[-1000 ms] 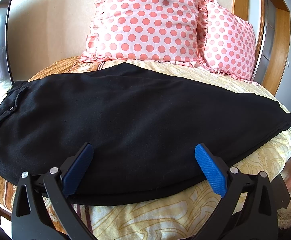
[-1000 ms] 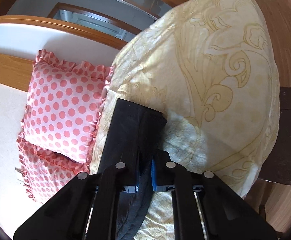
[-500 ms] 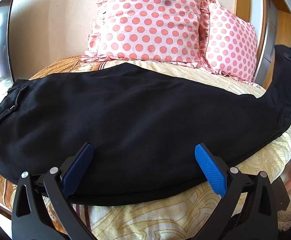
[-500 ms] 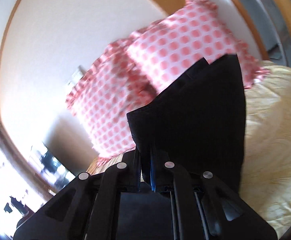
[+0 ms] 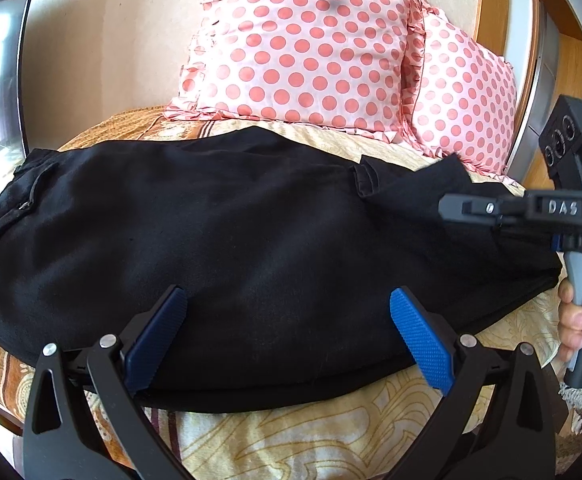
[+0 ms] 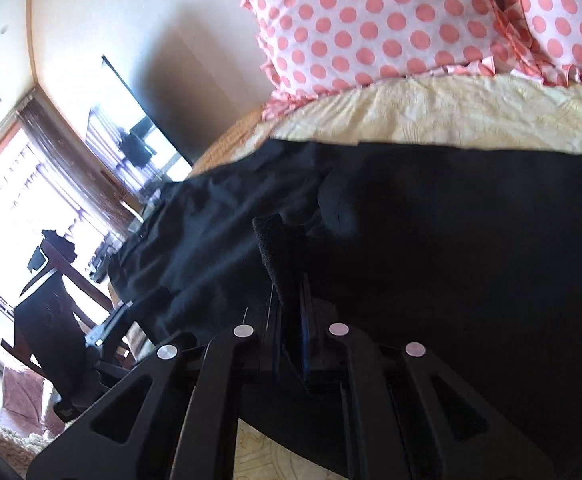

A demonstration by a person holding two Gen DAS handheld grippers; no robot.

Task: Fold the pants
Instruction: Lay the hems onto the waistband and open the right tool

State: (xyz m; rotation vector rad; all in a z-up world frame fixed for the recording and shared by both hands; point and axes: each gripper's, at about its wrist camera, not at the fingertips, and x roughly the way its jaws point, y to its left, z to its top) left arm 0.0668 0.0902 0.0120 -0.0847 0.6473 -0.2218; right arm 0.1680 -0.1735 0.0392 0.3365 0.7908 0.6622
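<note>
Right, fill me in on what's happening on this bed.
A person is folding black pants spread across the yellow bedspread. The right gripper is shut on the leg end, carrying it over the rest of the pants toward the waist, so the fold is under way but not laid down. The left gripper hangs open at the near edge, holding nothing. Two polka-dot pillows sit behind.

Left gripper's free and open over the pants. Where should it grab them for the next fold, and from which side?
Probably the waistband end of the black pants, coming from the near edge: it lies flat at the far left, while the right gripper holds the leg hem folded over. The left gripper hangs open above the near edge, touching nothing.
</note>
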